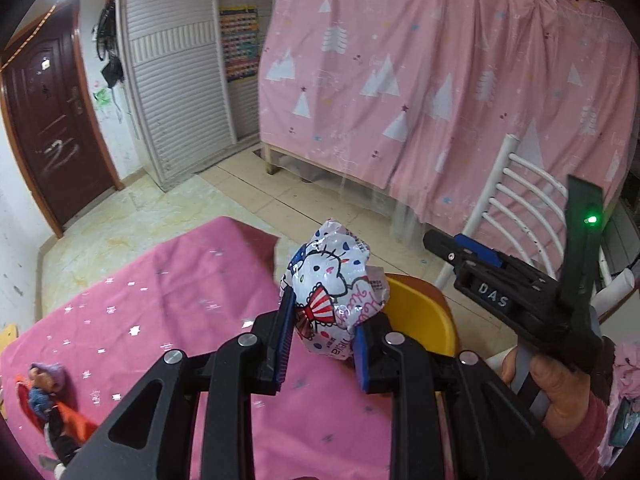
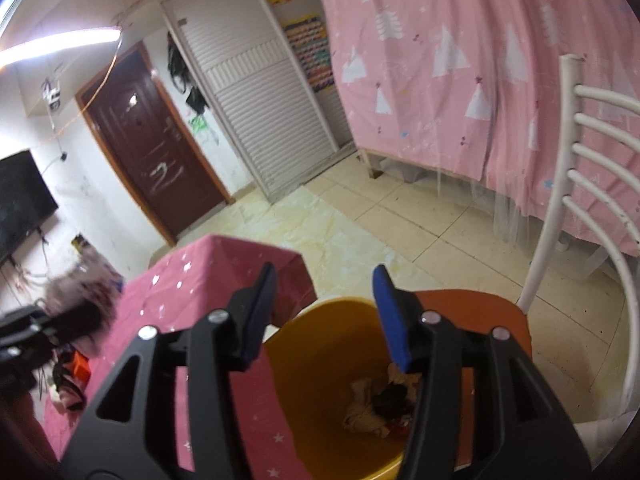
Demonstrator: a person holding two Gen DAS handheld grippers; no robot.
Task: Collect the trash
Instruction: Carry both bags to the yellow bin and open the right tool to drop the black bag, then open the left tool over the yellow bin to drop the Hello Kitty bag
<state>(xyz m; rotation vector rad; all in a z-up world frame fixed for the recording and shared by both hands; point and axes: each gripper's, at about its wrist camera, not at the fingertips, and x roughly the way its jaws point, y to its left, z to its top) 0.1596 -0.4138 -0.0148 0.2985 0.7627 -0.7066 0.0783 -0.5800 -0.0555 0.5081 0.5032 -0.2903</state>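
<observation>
My left gripper [image 1: 322,312] is shut on a crumpled white snack wrapper [image 1: 334,284] printed with a cartoon cat and a red bow. It holds the wrapper above the edge of the pink table [image 1: 160,300], just beside the yellow bin [image 1: 424,316]. My right gripper [image 2: 324,292] is open and empty, hovering over the yellow bin [image 2: 320,364], which holds crumpled paper and dark scraps [image 2: 380,404]. The right gripper [image 1: 440,246] also shows in the left wrist view, to the right of the wrapper.
The bin stands on an orange seat [image 2: 480,312] of a white metal chair [image 2: 592,152]. A small doll and orange cloth [image 1: 48,396] lie on the table's left. A pink bed curtain [image 1: 440,80] hangs behind; tiled floor [image 2: 400,220] lies between.
</observation>
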